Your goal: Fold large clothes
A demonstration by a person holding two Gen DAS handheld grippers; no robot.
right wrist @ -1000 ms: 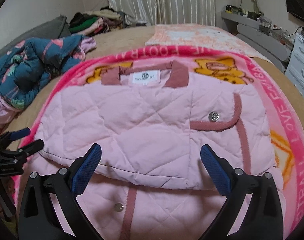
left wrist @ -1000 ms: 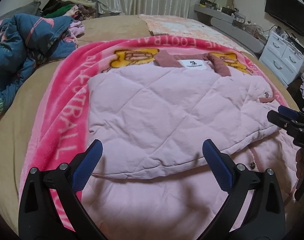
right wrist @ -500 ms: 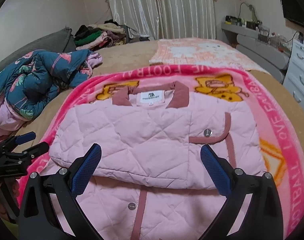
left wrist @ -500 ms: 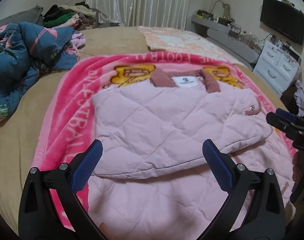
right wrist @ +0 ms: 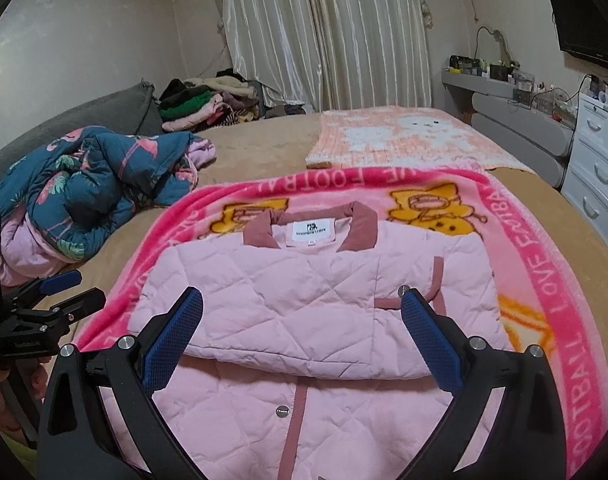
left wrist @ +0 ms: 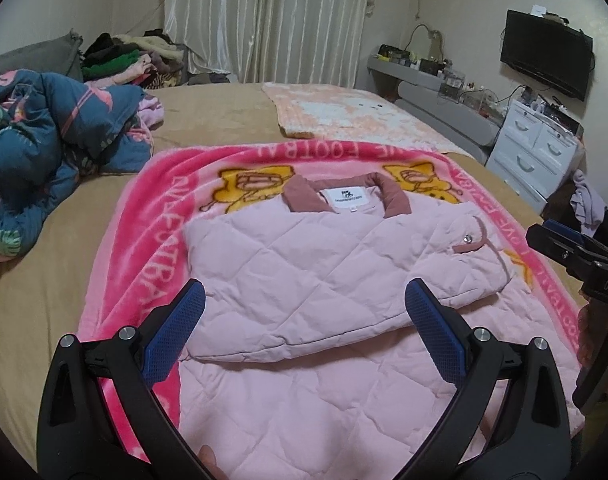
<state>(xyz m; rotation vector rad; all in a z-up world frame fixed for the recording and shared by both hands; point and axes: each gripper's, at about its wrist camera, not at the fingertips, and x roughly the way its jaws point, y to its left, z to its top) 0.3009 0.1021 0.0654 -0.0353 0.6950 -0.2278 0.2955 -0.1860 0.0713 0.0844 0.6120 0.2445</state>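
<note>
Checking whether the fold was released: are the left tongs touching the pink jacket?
Apart. The left wrist view shows the left tongs open and empty above the pink jacket.

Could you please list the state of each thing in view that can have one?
Jacket: partly folded, flat on the blanket, collar showing.
Blanket: spread flat.
Duvet: crumpled.
Left gripper: jaws open, empty.
Right gripper: jaws open, empty.
Drawers: closed.
TV: off.
</note>
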